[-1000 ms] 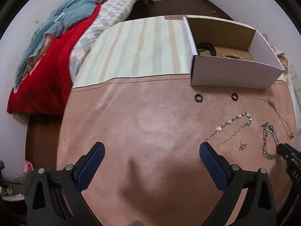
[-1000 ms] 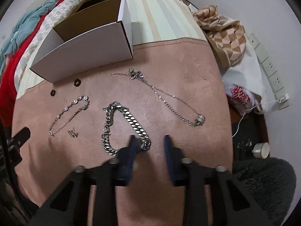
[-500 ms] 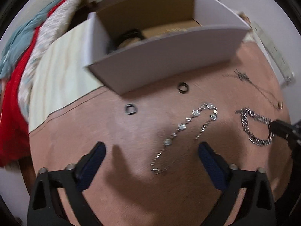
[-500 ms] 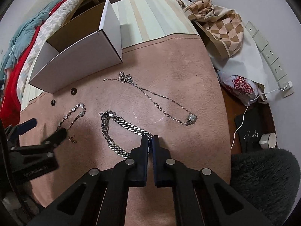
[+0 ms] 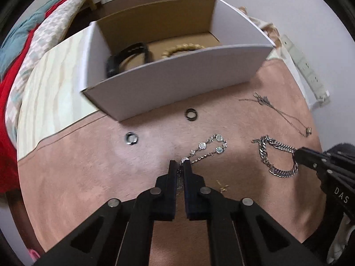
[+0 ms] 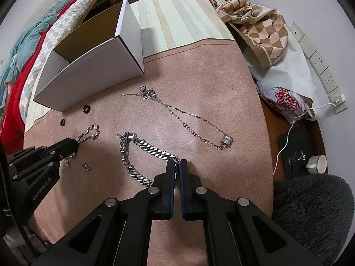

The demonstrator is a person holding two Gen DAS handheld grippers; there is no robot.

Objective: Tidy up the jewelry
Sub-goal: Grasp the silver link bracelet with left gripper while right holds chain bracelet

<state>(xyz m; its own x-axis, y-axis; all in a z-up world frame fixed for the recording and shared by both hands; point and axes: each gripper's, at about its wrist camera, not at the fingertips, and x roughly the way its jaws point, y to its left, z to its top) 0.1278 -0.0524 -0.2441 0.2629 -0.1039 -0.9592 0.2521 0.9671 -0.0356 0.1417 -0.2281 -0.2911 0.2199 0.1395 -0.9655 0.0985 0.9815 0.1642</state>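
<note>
Left wrist view first: the left gripper has just been closing and now stands pinched on the near end of the crystal bracelet, whose far loop lies on the pink mat below the white box; a black band and a gold beaded bracelet already lie in that box. Two dark rings sit on the mat near the box, and a small earring lies beside the gripper. Further right, the right gripper is clamped on one side of the heavy curb chain, the rest of it resting on the mat, with the thin pendant necklace untouched beyond. To do this well, I would lift each piece straight up until its tail hangs free, keep the two chains apart so they cannot tangle, carry them over the box wall, and release only once they hang inside.
</note>
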